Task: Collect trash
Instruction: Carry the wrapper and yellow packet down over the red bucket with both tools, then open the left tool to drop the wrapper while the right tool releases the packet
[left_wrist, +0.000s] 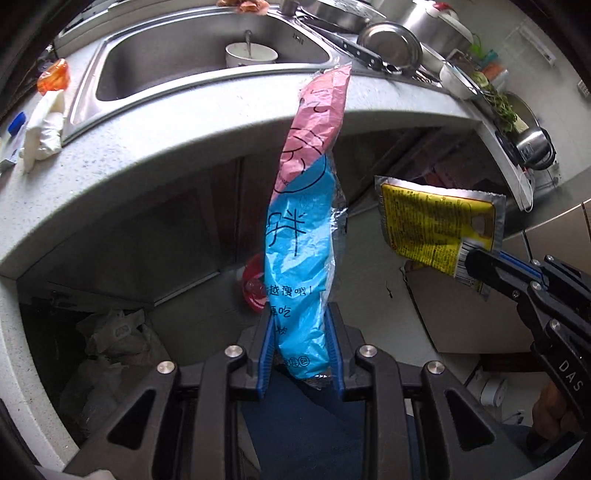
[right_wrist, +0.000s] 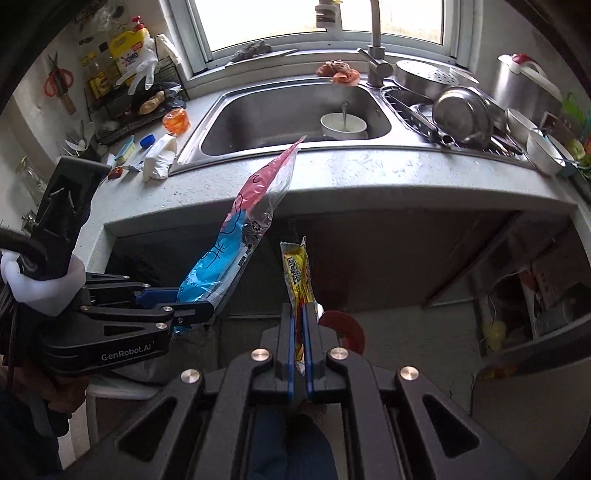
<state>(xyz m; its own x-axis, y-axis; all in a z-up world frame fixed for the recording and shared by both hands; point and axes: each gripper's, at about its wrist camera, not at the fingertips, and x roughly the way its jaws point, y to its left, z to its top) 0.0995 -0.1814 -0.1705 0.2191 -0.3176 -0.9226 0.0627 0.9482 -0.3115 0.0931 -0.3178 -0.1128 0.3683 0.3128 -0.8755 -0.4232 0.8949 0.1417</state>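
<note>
The left gripper (left_wrist: 302, 354) is seen pinching the lower end of a pink-and-blue plastic snack wrapper (left_wrist: 303, 206), its blue pads pressed against the crumpled film on both sides. From the left wrist view the wrapper rises from the pads toward twelve o'clock, its pink tip reaching the rim of the grey countertop (left_wrist: 155, 155). The right gripper (right_wrist: 300, 332) is closed flat on one end of a yellow foil sachet (right_wrist: 297, 273), which stands up edge-on between the pads in the right wrist view. In the left wrist view the same sachet (left_wrist: 436, 218) is shown broadside at three o'clock, held by a corner. Both pieces are carried in the air in front of the counter, well apart from each other and touching nothing else.

Both items are judged to be very light, thin and limp. The wrapper is bunched and bowed, so it may sway or fold as it is carried; a grip across the gathered film near one end, as now held, is thought adequate. The sachet appears slightly stiffer and glossy, so it might slip; its sealed flat edge is the best place to be gripped. Neither is fragile.

Beyond the wrapper, a steel sink (right_wrist: 221, 122) holding a white bowl (right_wrist: 343, 127) is seen at twelve o'clock. More possible trash remains on the counter: a crumpled white wad (right_wrist: 159, 160) and an orange plastic wrapper (right_wrist: 176, 121) at ten o'clock.
</note>
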